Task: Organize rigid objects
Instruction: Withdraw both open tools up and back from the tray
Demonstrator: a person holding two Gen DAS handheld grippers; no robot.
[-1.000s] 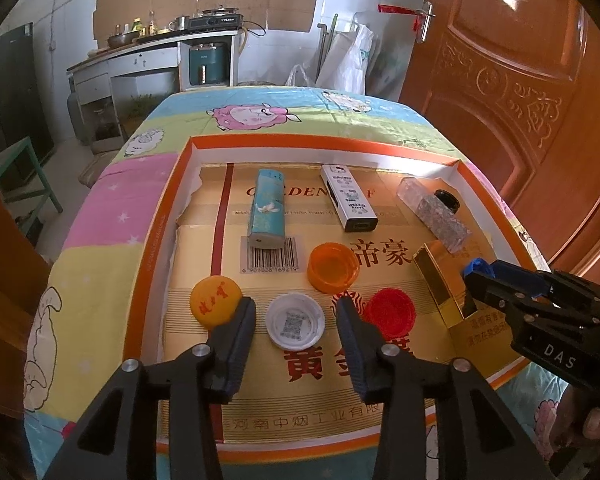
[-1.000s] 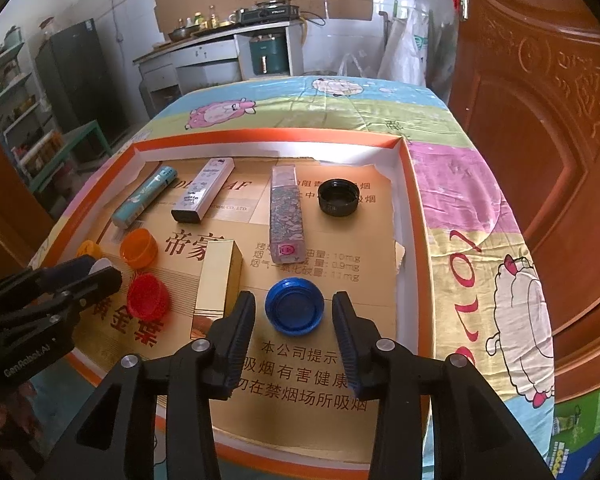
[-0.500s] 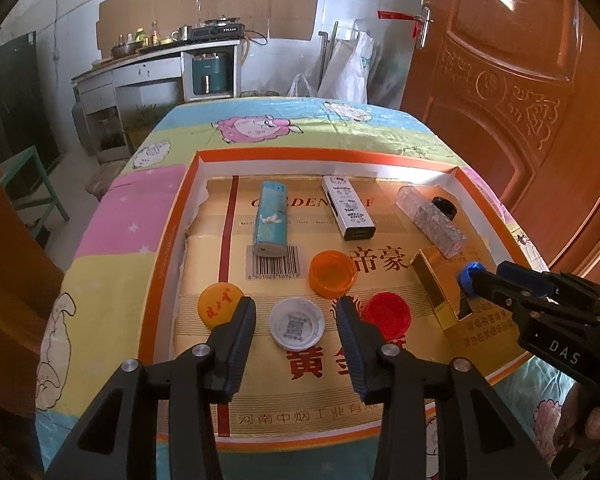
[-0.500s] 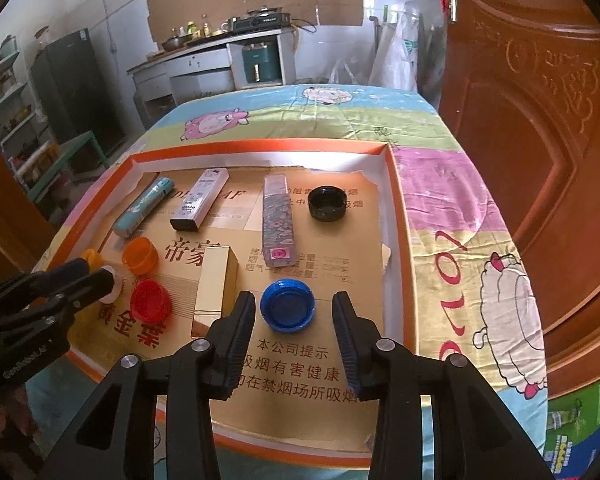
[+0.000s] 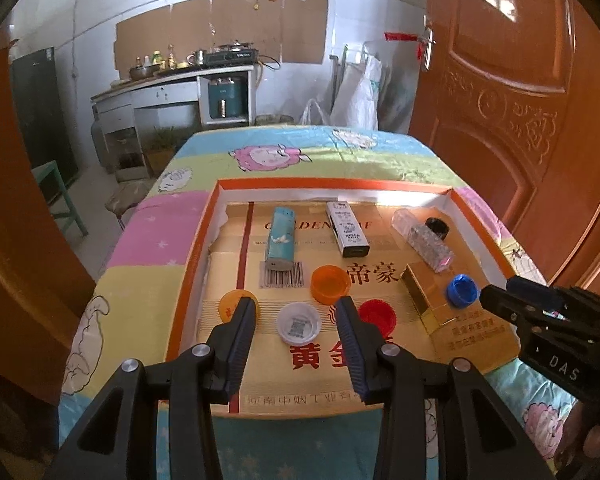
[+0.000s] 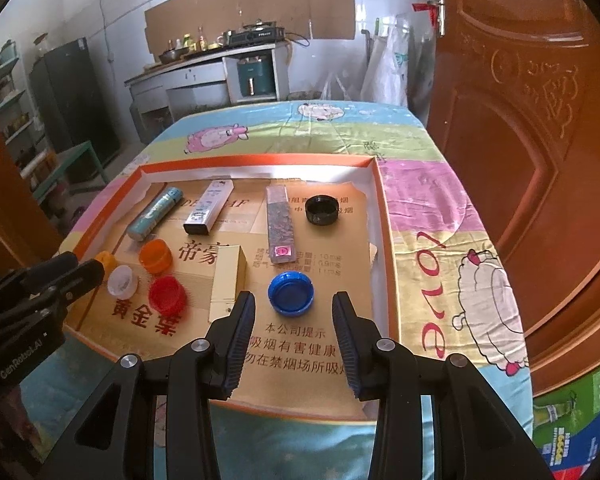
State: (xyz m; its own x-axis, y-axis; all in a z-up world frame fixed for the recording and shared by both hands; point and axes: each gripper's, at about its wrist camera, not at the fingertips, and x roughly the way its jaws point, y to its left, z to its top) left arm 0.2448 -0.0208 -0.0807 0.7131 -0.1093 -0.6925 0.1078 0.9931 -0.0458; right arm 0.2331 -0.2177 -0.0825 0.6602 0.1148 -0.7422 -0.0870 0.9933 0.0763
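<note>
Left gripper (image 5: 298, 320), fingers wide apart and holding nothing, hovers over the near left of the orange-rimmed tray (image 5: 188, 264), a white cap (image 5: 299, 323) showing between its fingers. Right gripper (image 6: 294, 320), fingers likewise wide and holding nothing, frames a blue cap (image 6: 291, 293). Just beyond lie a red cap (image 5: 376, 314), orange cap (image 5: 330, 283) and gold box (image 6: 228, 280); farthest, a teal tube (image 5: 281, 239), white box (image 5: 347, 229) and black cap (image 6: 321, 209).
</note>
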